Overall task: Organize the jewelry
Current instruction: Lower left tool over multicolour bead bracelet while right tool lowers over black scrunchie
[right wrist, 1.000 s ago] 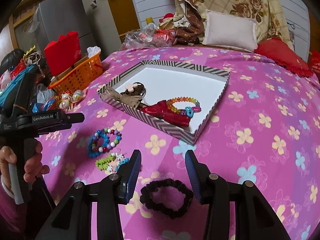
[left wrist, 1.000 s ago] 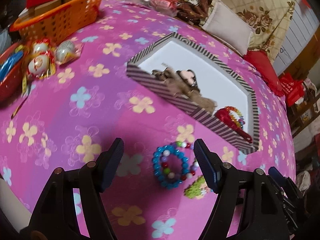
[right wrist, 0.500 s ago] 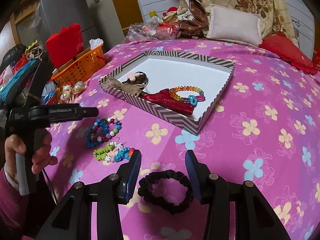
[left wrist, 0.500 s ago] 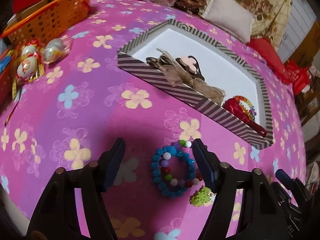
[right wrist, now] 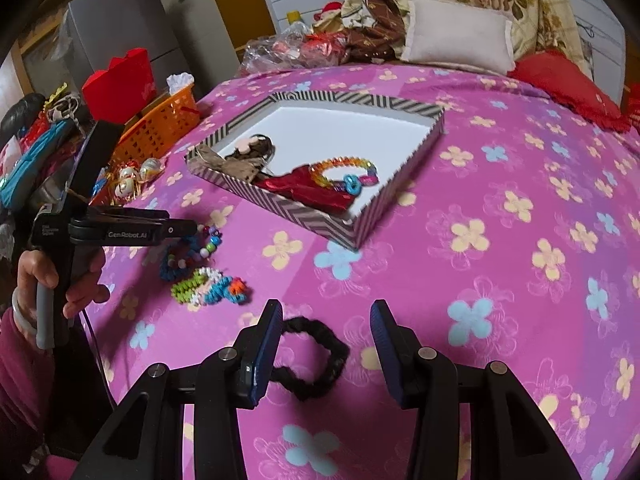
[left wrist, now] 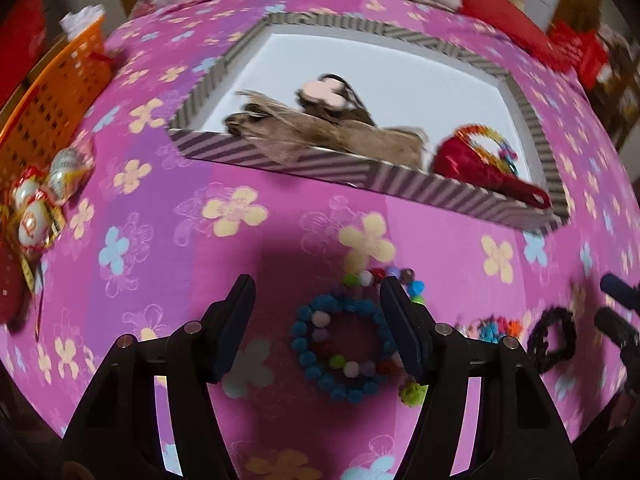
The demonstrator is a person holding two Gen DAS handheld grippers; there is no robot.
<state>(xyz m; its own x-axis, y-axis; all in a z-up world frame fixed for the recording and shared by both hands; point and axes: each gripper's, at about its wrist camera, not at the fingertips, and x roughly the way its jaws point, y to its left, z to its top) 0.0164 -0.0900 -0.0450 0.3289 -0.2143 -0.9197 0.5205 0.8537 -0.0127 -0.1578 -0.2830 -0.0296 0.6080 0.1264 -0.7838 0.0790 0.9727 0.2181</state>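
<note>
Here, both tools gape: left tool (left wrist: 316,324) over a blue multicoloured bead bracelet (left wrist: 344,348), right tool (right wrist: 324,352) over a black braided band (right wrist: 316,356).

Blue beaded bracelet (left wrist: 340,348) lies flat on pink bedspread. Green-blue beaded bracelet (right wrist: 210,286) beside it. Black braided hair tie (right wrist: 316,356) nearby. Striped tray (right wrist: 304,216) holds orange beaded bracelet (right wrist: 340,166), red bow (right wrist: 308,190), brown bow (right wrist: 236,164).

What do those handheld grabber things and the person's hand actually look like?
Each gripper, left and right, is black plastic with two flat fingers faced in dark blue ribbed pads and silver pivot screws. The left one's side reads "GenRobot.AI" in white. The hand squeezes a grey trigger, wearing a pale bangle and maroon sleeve.
</note>
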